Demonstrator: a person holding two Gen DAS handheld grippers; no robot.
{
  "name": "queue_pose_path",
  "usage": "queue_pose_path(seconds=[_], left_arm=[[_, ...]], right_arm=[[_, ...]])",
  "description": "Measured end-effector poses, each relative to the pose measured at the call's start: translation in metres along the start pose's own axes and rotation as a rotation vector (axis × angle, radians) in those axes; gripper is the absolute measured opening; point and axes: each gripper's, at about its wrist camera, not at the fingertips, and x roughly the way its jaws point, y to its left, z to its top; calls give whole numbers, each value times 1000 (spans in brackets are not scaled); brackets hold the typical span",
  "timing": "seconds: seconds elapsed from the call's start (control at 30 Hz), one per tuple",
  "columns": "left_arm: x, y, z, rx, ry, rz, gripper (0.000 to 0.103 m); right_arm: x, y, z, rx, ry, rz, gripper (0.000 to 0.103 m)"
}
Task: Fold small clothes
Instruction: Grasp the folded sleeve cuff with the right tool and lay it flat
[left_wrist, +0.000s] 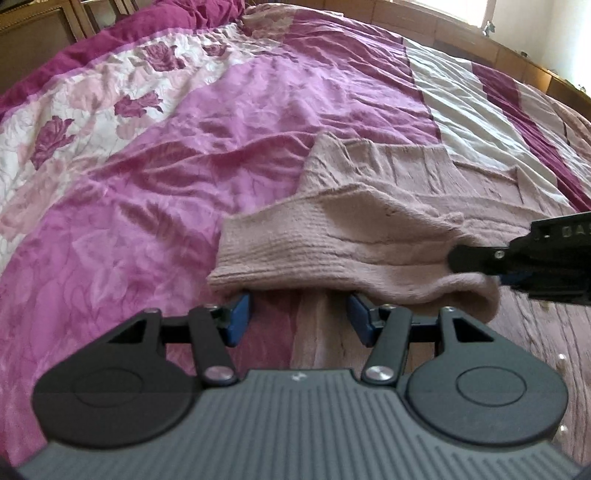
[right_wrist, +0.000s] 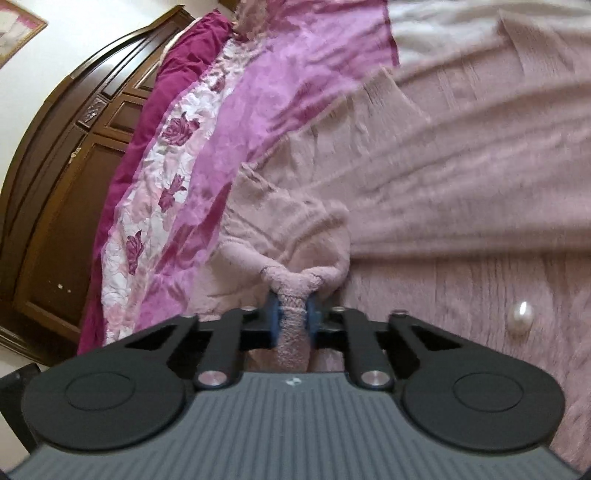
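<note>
A pale pink knitted sweater (left_wrist: 424, 177) lies on the bed; its sleeve (left_wrist: 332, 240) is lifted and draped across in front of my left gripper (left_wrist: 299, 314). The left gripper is open, its blue pads under the sleeve's hanging edge, not pinching it. My right gripper (right_wrist: 293, 321) is shut on a bunched part of the sleeve (right_wrist: 291, 291); it also shows at the right edge of the left wrist view (left_wrist: 517, 258), holding the sleeve's end. The sweater body (right_wrist: 461, 166) spreads out beyond it, blurred.
The bed is covered by a purple and pink floral quilt (left_wrist: 184, 147) with white and maroon stripes (left_wrist: 461, 103). A pearl button (right_wrist: 520, 315) sits on the sweater. A dark wooden wardrobe (right_wrist: 66, 166) stands beside the bed. A wooden headboard (left_wrist: 480, 40) runs along the far side.
</note>
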Motion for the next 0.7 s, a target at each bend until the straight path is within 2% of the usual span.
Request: queue_pose_path(seconds=[0.2, 0.3, 0.4, 0.53, 0.63, 0.7], left_arm=[[11, -10, 1, 50, -30, 24, 57], [18, -11, 2, 57, -27, 45, 58], [23, -9, 2, 35, -18, 44, 60], [25, -11, 2, 53, -19, 53, 60], [25, -10, 1, 52, -20, 50, 60], [25, -10, 2, 41, -18, 48, 61]], right_arm=[[-33, 34, 26, -189, -157, -50, 10], [-56, 54, 33, -366, -282, -124, 9], [-64, 56, 36, -482, -325, -191, 9], [-48, 22, 39, -429, -256, -252, 10], [-37, -10, 37, -322, -203, -292, 11], [-34, -26, 35, -255, -189, -288, 11]])
